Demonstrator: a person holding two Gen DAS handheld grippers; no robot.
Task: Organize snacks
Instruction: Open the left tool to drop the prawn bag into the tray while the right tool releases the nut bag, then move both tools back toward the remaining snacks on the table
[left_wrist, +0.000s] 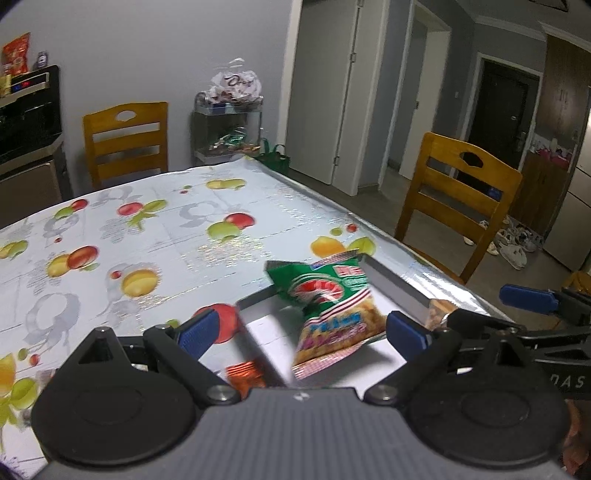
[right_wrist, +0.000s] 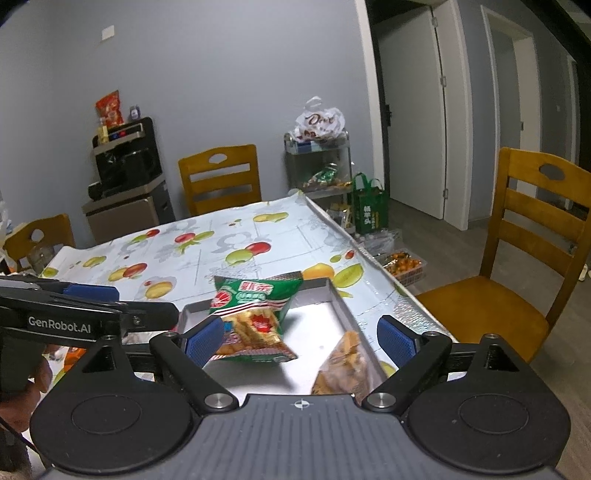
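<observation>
The left tongs (left_wrist: 299, 334) are spread wide above a grey tray (left_wrist: 395, 286), their blue pads clear of everything. Between them, inside the tray, a green snack bag (left_wrist: 328, 306) appears blurred and tilted, touching neither pad. An orange packet (left_wrist: 245, 376) lies in the tray's near compartment, just beside a divider. The right tongs (right_wrist: 301, 341) are also spread over the tray (right_wrist: 343, 306), with the green snack bag (right_wrist: 255, 314) close against the left pad; whether it touches cannot be told. A clear bag of brown snacks (right_wrist: 345, 369) rests against the tray's right wall. The tray sits on the desk (right_wrist: 221, 240), near its right edge.
</observation>
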